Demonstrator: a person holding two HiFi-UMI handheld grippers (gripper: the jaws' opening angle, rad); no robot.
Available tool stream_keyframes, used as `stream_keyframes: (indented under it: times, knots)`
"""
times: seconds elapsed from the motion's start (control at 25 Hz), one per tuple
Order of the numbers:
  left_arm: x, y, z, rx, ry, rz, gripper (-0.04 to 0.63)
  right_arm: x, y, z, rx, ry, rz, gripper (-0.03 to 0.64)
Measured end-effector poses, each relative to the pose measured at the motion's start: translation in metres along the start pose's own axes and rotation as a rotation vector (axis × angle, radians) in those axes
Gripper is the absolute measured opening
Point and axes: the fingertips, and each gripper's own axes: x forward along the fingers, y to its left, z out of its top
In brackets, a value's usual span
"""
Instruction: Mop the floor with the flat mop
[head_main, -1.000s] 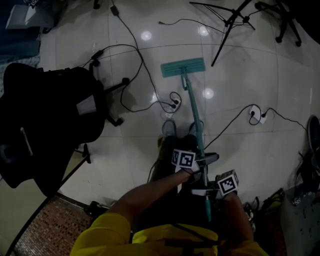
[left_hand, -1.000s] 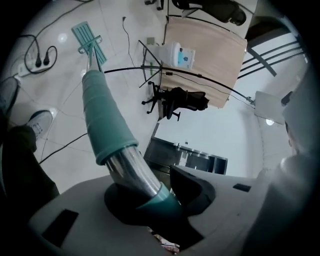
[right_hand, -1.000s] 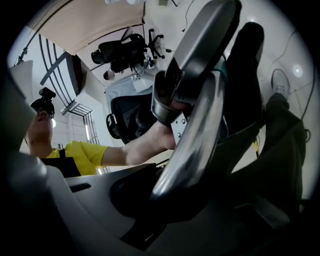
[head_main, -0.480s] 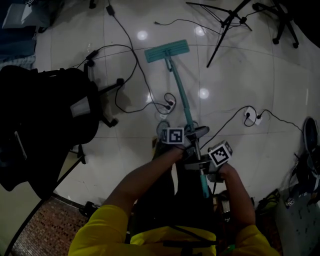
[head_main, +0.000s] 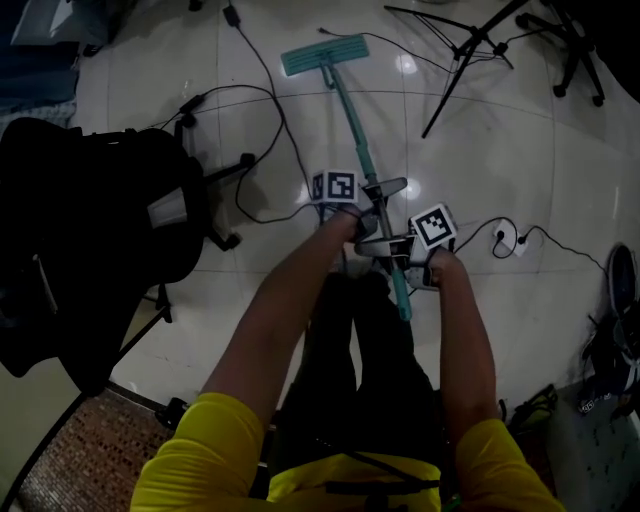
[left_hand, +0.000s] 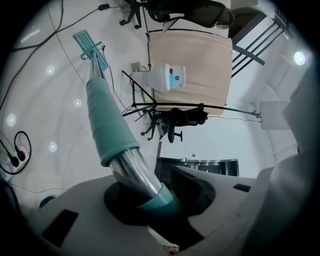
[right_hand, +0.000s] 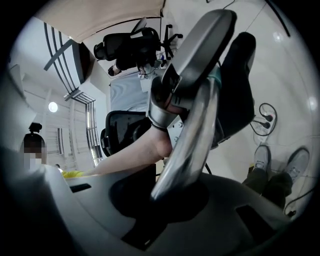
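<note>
Both grippers are clamped tight on the mop handle (head_main: 352, 120). The left gripper (head_main: 385, 190) grasps the pole on the side toward the head, and the right gripper (head_main: 378, 243) is just behind it, nearer the person. The teal mop head (head_main: 325, 55) lies flat on the tiled floor (head_main: 500, 150), well ahead of both, near loose cables (head_main: 262, 110).

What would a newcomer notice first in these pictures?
The teal flat mop stands out: its head lies on the pale tiled floor at the top of the head view, and its handle runs down to the left gripper and right gripper, both shut on it. A black office chair fills the left side, with dark cables trailing beside it.
</note>
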Motion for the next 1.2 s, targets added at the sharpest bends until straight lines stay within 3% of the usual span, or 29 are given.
stream_keyframes:
  times: [0.16, 0.24, 0.32, 0.48, 0.72, 0.84, 1.2]
  knots:
    - [-0.014, 0.0, -0.011, 0.013, 0.014, 0.018, 0.143, 0.017, 0.005, -0.011, -0.017, 0.008, 0.01, 0.055]
    - [-0.02, -0.004, -0.032, -0.022, -0.003, -0.002, 0.144, 0.023, 0.015, -0.033, 0.008, 0.016, 0.035, 0.055]
    - [-0.03, -0.01, -0.065, -0.05, -0.018, 0.007, 0.144, 0.027, 0.026, -0.068, 0.054, 0.027, 0.046, 0.055]
    - [-0.05, -0.027, -0.152, -0.107, -0.037, 0.064, 0.144, 0.021, 0.029, -0.158, 0.069, 0.109, -0.051, 0.055]
    - [-0.049, -0.07, -0.271, -0.273, -0.008, 0.047, 0.14, 0.006, 0.072, -0.266, 0.226, 0.116, -0.032, 0.055]
    - [-0.044, -0.073, -0.276, -0.289, -0.015, 0.05, 0.135, -0.001, 0.077, -0.267, 0.193, 0.146, -0.049, 0.058]
    - [-0.043, -0.055, -0.223, -0.208, 0.023, 0.056, 0.147, 0.009, 0.06, -0.217, 0.109, 0.141, -0.051, 0.074]
